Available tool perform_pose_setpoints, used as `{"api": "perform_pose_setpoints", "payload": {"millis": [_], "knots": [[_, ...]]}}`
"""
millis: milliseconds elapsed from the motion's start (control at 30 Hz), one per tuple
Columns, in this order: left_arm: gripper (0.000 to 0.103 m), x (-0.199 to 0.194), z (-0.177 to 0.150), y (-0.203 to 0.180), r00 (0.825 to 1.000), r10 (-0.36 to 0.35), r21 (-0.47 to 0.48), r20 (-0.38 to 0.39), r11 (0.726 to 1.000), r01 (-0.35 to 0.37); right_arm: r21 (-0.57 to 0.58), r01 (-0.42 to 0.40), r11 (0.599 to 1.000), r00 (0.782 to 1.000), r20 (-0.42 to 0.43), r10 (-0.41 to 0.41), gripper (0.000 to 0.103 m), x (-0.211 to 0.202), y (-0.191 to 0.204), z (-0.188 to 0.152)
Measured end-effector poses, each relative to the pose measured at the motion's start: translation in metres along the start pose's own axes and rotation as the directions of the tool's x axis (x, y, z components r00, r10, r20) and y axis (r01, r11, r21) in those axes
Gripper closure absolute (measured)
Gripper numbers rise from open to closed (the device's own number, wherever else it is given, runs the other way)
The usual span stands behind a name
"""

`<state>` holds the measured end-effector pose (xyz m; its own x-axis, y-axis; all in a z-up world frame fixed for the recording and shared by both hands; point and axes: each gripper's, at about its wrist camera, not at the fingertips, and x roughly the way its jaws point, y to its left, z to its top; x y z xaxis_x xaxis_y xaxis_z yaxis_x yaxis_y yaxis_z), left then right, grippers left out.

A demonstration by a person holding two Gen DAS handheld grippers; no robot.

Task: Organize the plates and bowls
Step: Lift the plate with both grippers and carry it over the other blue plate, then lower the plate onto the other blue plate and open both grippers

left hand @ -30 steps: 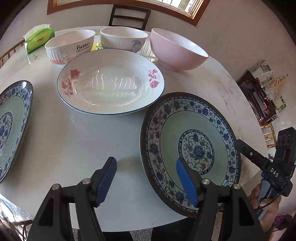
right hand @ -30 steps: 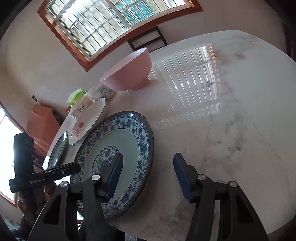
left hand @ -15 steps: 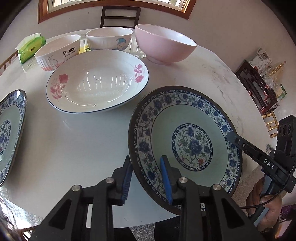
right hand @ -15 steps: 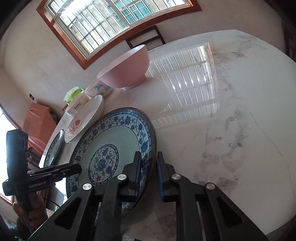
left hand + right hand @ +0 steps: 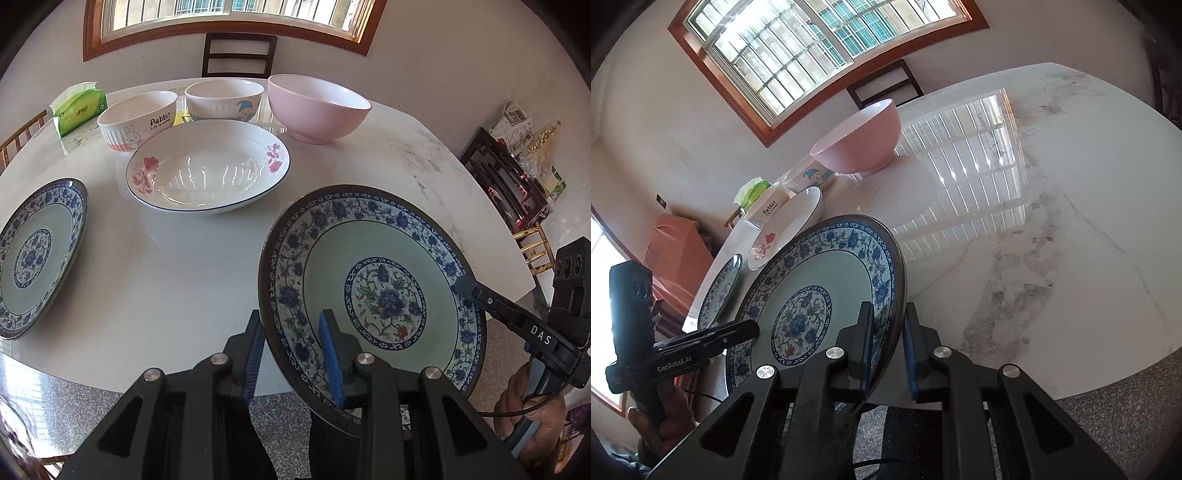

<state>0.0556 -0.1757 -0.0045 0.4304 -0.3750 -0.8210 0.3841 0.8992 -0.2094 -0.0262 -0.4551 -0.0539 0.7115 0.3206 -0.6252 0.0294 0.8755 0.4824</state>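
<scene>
A blue-patterned plate (image 5: pixel 384 280) is lifted off the white table (image 5: pixel 155 280) and tilted. My left gripper (image 5: pixel 291 358) is shut on its left rim. My right gripper (image 5: pixel 886 347) is shut on its right rim; the plate also shows in the right wrist view (image 5: pixel 820 295). A second blue-patterned plate (image 5: pixel 33 254) lies at the table's left. A white plate with red flowers (image 5: pixel 207 173) lies in the middle. Behind it stand a rabbit bowl (image 5: pixel 136 120), a cartoon bowl (image 5: pixel 223 99) and a pink bowl (image 5: pixel 317 107).
A green tissue pack (image 5: pixel 79 109) sits at the table's far left. A dark chair (image 5: pixel 238 55) stands behind the table under the window. A dark shelf with clutter (image 5: pixel 506 181) is on the right. The table's right half (image 5: pixel 1052 221) is bare marble.
Both grippers closed on opposite rims of the near blue plate, then raised it off the table with a tilt.
</scene>
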Motion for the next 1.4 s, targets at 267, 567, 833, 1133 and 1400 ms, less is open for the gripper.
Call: {"api": "perform_pose_setpoints", "payload": {"millis": [267,567,833,1133,1400], "knots": [[0.073,-0.023,-0.015,0.033,0.999,0.045,-0.084,0.030,0.996,-0.042,-0.047,-0.060,0.997,0.997,-0.040,0.058,0.087,0.013,0.034,-0.009],[0.073,-0.058,-0.030,0.087,0.990,0.119,-0.196,0.069,0.975,-0.104,-0.146,-0.132,0.981,0.988,-0.102,0.118,0.087,0.043,0.091,-0.007],[0.073,-0.087,-0.031,0.135,0.973,0.199,-0.279,0.115,0.947,-0.161,-0.235,-0.198,0.952,0.976,-0.142,0.168,0.087,0.075,0.145,0.001],[0.073,-0.104,-0.027,0.192,0.950,0.283,-0.359,0.135,0.907,-0.219,-0.300,-0.261,0.918,0.959,-0.190,0.211,0.087,0.124,0.201,0.010],[0.073,-0.102,-0.019,0.239,0.936,0.328,-0.420,0.129,0.873,-0.248,-0.351,-0.277,0.895,0.953,-0.219,0.209,0.086,0.170,0.238,0.018]]}}
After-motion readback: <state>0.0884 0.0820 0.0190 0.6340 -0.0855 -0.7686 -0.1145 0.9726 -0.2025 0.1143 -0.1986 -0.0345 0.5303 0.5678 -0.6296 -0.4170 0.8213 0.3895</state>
